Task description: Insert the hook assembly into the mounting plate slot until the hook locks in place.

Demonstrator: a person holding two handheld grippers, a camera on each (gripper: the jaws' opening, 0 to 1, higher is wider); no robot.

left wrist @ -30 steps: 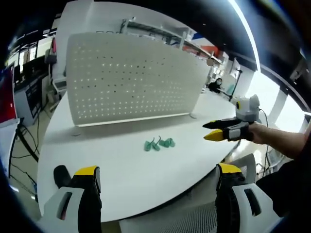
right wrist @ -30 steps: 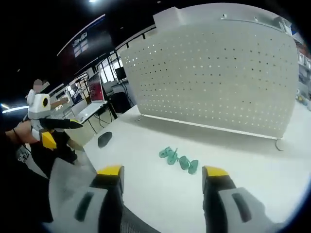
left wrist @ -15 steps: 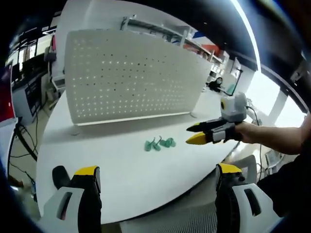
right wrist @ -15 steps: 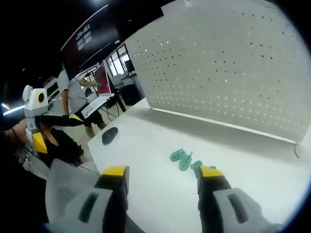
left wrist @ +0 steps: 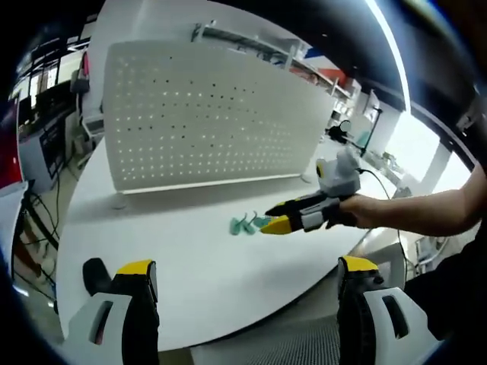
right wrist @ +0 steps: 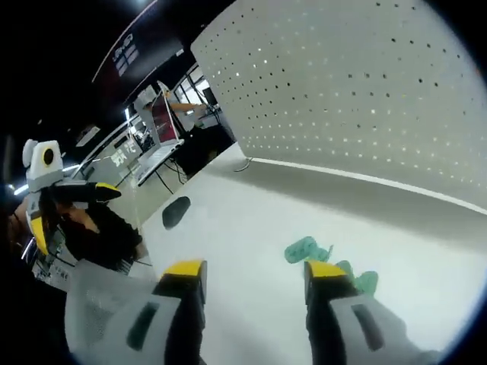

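The green hooks (left wrist: 249, 223) lay in a small cluster on the white table (left wrist: 190, 258), in front of the upright perforated mounting plate (left wrist: 205, 122), which stood on its feet toward the table's far edge. In the left gripper view the cluster sat near the middle of the picture, at about 6 o'clock from the plate's lower edge and well clear of it. In the right gripper view the hooks (right wrist: 308, 249) lay just past the jaw tips, one piece partly hidden behind the right-hand jaw.

The right gripper (left wrist: 275, 223) reached in from 3 o'clock in the left gripper view, held by a bare hand (left wrist: 358, 211), with its yellow tips drawn close together and right beside the hooks; whether they touched any hook could not be told. In its own view the right gripper (right wrist: 243, 275) had its jaws spread apart with nothing between them.

The left gripper (left wrist: 243, 268) stood open at 6 o'clock in its own view, its jaws wide apart and gripping nothing. A dark oval object (right wrist: 176, 211) lay on the table at about 10 o'clock from the hooks in the right gripper view, near the table edge.
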